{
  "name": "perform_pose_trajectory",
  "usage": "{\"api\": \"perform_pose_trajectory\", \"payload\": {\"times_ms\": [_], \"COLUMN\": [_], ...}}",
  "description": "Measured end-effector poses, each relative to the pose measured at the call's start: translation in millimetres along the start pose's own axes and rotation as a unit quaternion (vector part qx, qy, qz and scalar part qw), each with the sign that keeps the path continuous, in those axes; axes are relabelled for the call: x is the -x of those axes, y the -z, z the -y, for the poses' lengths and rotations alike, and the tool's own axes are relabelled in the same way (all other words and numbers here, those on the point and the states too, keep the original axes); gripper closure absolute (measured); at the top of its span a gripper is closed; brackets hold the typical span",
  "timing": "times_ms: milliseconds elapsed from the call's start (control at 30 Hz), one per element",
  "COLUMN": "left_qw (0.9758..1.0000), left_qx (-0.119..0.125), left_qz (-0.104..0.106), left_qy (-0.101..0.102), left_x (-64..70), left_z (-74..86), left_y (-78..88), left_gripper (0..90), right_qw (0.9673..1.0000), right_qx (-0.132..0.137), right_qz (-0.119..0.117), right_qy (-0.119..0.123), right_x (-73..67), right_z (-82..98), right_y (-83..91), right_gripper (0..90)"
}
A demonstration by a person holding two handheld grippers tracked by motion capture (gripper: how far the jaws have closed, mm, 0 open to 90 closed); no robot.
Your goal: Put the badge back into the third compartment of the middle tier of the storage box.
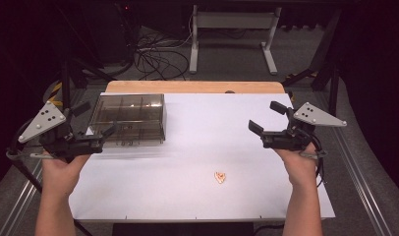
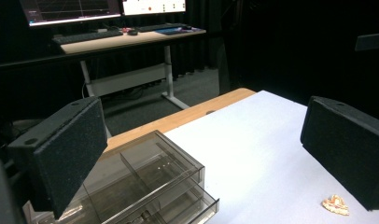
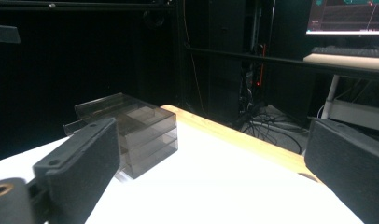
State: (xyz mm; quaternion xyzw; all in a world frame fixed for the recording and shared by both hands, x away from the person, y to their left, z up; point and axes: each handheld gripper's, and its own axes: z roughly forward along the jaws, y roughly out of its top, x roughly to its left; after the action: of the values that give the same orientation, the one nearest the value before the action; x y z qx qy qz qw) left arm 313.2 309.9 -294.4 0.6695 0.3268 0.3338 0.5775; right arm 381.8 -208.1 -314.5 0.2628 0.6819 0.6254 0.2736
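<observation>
A smoky clear drawer box (image 1: 128,117) stands at the back left of the white table top (image 1: 202,142). Its lowest drawer (image 2: 197,210) sticks out a little toward the table's middle. A small orange and cream trinket (image 1: 220,177) lies alone near the front centre, also seen as the trinket (image 2: 335,204) beside one jaw. My left gripper (image 1: 95,119) hovers open just left of the box, with nothing between its jaws. My right gripper (image 1: 265,116) hangs open over the right part of the table, well apart from the box (image 3: 141,130) and the trinket.
A strip of wooden table edge (image 1: 195,87) runs behind the white top. Beyond it are a white desk frame (image 1: 232,29) and tangled floor cables (image 1: 158,54). A desk with monitors (image 2: 103,7) and a keyboard stands farther off. Metal rails flank the table.
</observation>
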Motion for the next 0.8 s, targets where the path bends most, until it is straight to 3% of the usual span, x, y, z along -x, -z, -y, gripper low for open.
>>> {"api": "perform_pose_trajectory", "payload": {"times_ms": [233, 800], "left_qw": [1.0000, 1.0000], "left_qx": [0.003, 0.001], "left_qz": [0.001, 0.004], "left_qy": [0.002, 0.004], "left_x": [-0.2, -1.4], "left_z": [0.3, 2.2], "left_y": [2.7, 4.0], "left_gripper": [1.2, 1.2], "right_qw": [0.9998, 0.9987], "right_qx": [-0.013, -0.039], "right_qz": [0.007, 0.030], "right_qy": [-0.011, -0.009], "right_x": [-1.2, -8.3], "right_z": [5.1, 15.8], "right_y": [-0.5, -8.6], "right_gripper": [9.5, 24.7]}}
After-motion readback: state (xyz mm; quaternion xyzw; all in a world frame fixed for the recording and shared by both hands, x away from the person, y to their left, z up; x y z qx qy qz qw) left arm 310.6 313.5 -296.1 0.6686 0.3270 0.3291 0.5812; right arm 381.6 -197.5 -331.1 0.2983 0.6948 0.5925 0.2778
